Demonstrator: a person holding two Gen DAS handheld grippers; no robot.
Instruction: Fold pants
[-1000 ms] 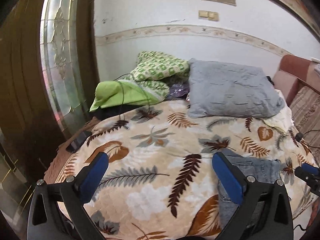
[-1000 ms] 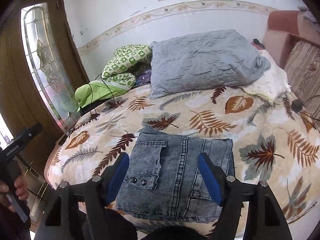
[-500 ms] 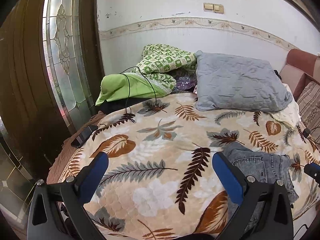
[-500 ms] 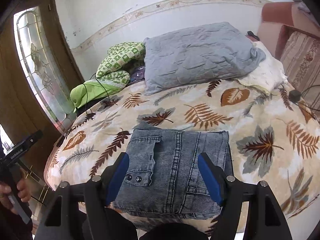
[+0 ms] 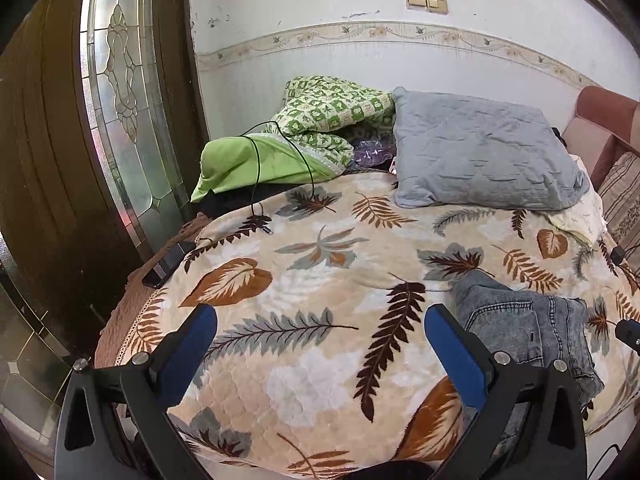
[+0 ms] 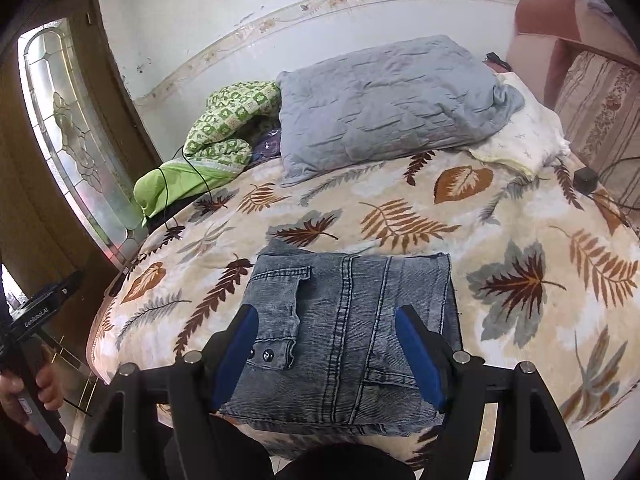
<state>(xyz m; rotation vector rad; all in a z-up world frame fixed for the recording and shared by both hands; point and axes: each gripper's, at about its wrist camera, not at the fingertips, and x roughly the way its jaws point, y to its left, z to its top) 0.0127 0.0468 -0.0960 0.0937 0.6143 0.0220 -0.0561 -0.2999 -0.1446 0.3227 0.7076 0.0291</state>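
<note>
The grey-blue denim pants (image 6: pixel 344 332) lie folded into a compact rectangle near the front edge of the bed, on the leaf-patterned blanket (image 6: pixel 420 220). My right gripper (image 6: pixel 328 356) is open and empty, hovering above the folded pants with a blue finger on each side. In the left wrist view the pants (image 5: pixel 524 320) lie at the right, beside my open, empty left gripper (image 5: pixel 320 356), which hangs over bare blanket (image 5: pixel 320 264) to their left. The left gripper's handle, held in a hand, shows at the left edge of the right wrist view (image 6: pixel 32 320).
A grey pillow (image 5: pixel 480 156) and a green patterned quilt (image 5: pixel 320 120) lie at the head of the bed by the wall. A black cable (image 5: pixel 264 168) trails over the green bundle. A phone (image 5: pixel 168 264) lies at the bed's left edge. A sofa (image 6: pixel 592 80) stands right, a glass door (image 5: pixel 120 100) left.
Both grippers have drawn back and up from the bed, so more of the bed shows. The folded pants have stayed in place. Both grippers stay open.
</note>
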